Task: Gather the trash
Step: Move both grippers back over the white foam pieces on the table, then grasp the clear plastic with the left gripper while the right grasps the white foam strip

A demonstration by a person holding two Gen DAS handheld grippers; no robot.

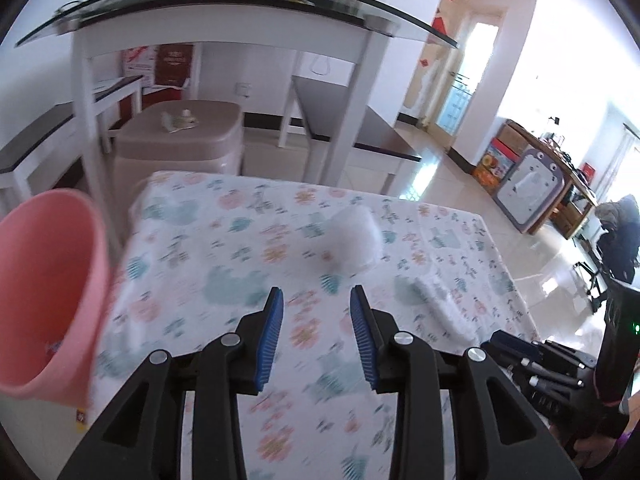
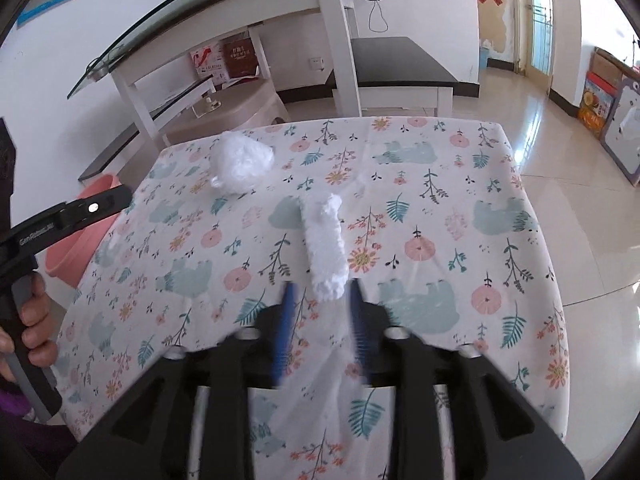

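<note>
We hold the left gripper (image 1: 316, 294) over the near left part of the table (image 2: 520, 248), its jaws apart with nothing between them. Just left of those jaws the table's edge drops away, and beside it stands the pink bucket (image 1: 44, 292), its mouth tilted toward us. Ahead and to the right of the left jaws lies the crumpled white wad (image 1: 354, 240); the rolled white tissue (image 2: 325, 244) lies further right, near the right gripper (image 2: 322, 288).

The right gripper's jaws also stand apart, blurred, with the near end of the rolled tissue just ahead of them, at their tips; whether the pads touch it we cannot tell. The cloth to the right of these jaws is bare out to the table's right edge, with open tiled floor (image 2: 560, 120) beyond.

The table wears a floral cloth with bears and leaves. Past its far edge stand a glass-topped desk (image 1: 240, 4) and a beige bin (image 1: 180, 140).
</note>
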